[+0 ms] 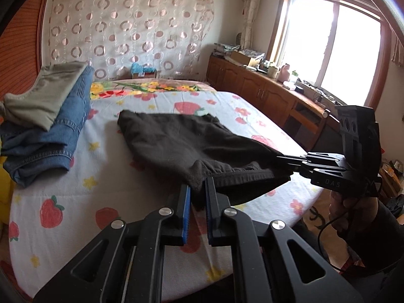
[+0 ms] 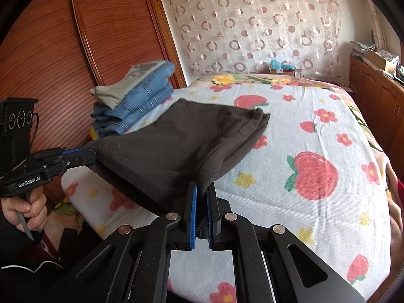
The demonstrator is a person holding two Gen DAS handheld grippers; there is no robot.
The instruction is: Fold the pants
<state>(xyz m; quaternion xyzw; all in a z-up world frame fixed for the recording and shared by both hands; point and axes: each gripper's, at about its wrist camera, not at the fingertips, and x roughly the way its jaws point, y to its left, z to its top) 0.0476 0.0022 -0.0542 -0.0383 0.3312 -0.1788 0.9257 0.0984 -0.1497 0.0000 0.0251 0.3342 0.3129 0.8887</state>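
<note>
On the bed with the white strawberry-and-flower printed sheet (image 1: pixel 121 181), the dark brown soft-fabric pants (image 1: pixel 176 139) lay partly folded, with their far end resting on the sheet and their near edge lifted off it. The left gripper (image 1: pixel 198 197) had its blue-padded fingers (image 1: pixel 186 202) clenched on one near corner of the cloth, and the right gripper (image 2: pixel 200 202) was clenched on the other corner; the edge between them hung a little loose.

The risk I judged here was slipping: the fabric looked thick and doubled, and only a small bunch sat between each pair of fingers, so one layer could fall out if the edge was pulled forward fast. If the two grippers moved unevenly, the fold would probably land crooked or the far end could be dragged over the sheet. The pile of folded blue denim jeans with an olive-grey garment on top (image 2: pixel 133 96) stood near the far left part of the pants, and a wide swing could perhaps disturb it.

How many layers each gripper held could not be made out. The underside of the lifted part was hidden, and the near edge of the bed was covered by the gripper bodies.
</note>
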